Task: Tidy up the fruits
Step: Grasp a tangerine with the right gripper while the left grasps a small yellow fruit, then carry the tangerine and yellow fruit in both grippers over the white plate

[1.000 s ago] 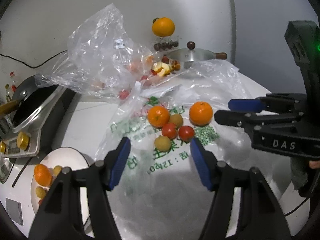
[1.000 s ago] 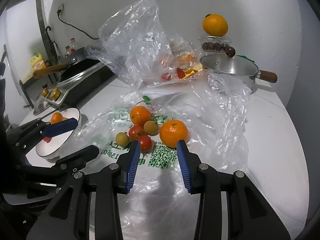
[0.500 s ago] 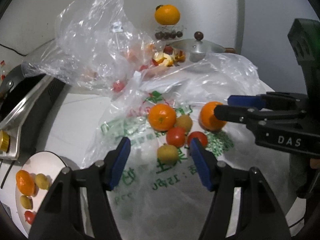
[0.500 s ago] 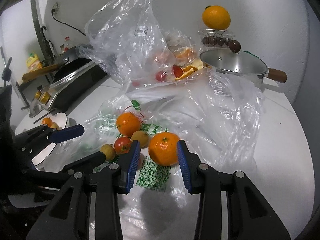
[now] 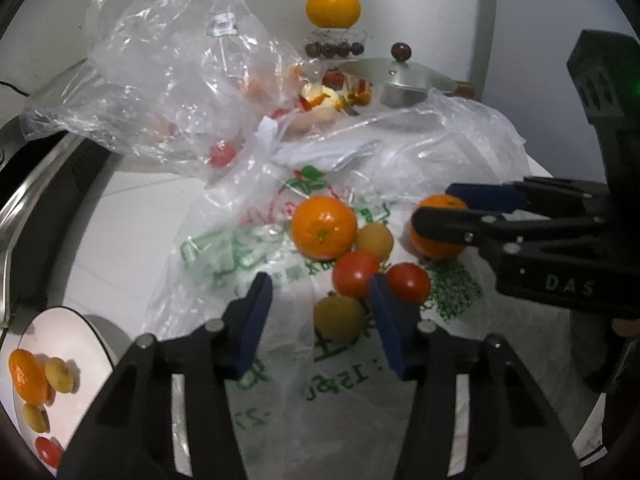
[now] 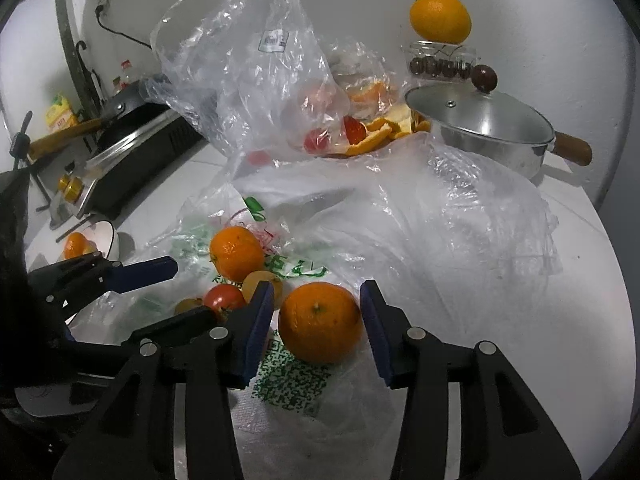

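**Two grippers closing in on one tight fruit cluster: collision and slip hazards**

My right gripper (image 6: 316,320) brackets the nearest orange (image 6: 320,322) with its jaws part-open; they have just been opening, and a sliver of gap shows on each side, so the pads do not press yet. My left gripper (image 5: 320,312) has just been narrowing. The small yellow fruit (image 5: 339,322) lies between its jaws against the right-hand pad (image 5: 386,320), with free space towards the other pad: no grip.

Hazards, as I judge them:
- Both targets rest on the loose plastic bag (image 6: 420,248). A closing pad can snag film, drag the sheet and roll the whole cluster.
- Two red tomatoes (image 5: 356,274) lie just beyond my left fingertips, touching the yellow fruit's neighbours. A deeper reach may squash or push them.
- The two grippers converge side by side over the cluster; a sideways correction risks contact between them.

Open room: bare white table (image 6: 600,280) lies to the right of my right gripper. To the left of my left gripper, the plate (image 5: 86,332) already carries sorted fruit, and the stove (image 6: 132,160) closes off that side beyond it. A lidded pan (image 6: 480,120) and a second bag stand well ahead.
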Available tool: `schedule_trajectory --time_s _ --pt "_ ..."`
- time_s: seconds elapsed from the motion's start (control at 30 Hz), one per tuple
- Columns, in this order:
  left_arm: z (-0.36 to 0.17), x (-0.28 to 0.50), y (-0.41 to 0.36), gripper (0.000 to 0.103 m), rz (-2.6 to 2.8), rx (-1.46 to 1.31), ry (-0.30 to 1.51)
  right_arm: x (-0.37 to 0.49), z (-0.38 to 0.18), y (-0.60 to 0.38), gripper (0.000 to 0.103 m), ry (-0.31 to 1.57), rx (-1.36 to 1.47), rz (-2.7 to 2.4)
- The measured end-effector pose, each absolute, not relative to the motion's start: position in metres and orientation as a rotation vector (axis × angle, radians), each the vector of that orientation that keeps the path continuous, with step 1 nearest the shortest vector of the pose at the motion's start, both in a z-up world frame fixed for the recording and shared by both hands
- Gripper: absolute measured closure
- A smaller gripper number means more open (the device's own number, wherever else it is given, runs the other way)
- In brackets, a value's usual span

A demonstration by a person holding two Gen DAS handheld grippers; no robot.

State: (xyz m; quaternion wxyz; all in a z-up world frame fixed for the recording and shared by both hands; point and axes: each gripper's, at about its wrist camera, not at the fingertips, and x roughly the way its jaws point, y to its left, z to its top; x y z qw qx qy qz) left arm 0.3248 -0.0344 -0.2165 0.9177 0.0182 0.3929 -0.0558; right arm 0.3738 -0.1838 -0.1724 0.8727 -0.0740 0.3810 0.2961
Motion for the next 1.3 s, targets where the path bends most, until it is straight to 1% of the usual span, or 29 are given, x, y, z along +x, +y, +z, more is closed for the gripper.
schedule_trajectory --time_s 0.07,0.13,0.3,0.7,1.3 --pt "-0.22 0.327 -0.037 0.06 -0.135 0.044 0.832 0.376 -0.175 -0.183 0.056 0.802 -0.161 0.615" --pt "-0.223 0.328 -0.037 0.061 -0.15 0.034 0.857 0.377 -0.176 -0.182 0.056 0.805 -0.16 0.618" --pt "-0.224 0.328 -0.038 0.075 -0.163 0.03 0.867 0.375 -0.177 -0.18 0.056 0.807 -0.182 0.616" --pt "-0.207 0.312 -0.038 0.075 -0.172 0.04 0.827 0.358 -0.165 -0.18 0.057 0.766 -0.197 0.613" --pt "-0.165 0.255 -0.02 0.075 -0.147 0.032 0.742 0.304 -0.134 -0.162 0.057 0.691 -0.236 0.656"
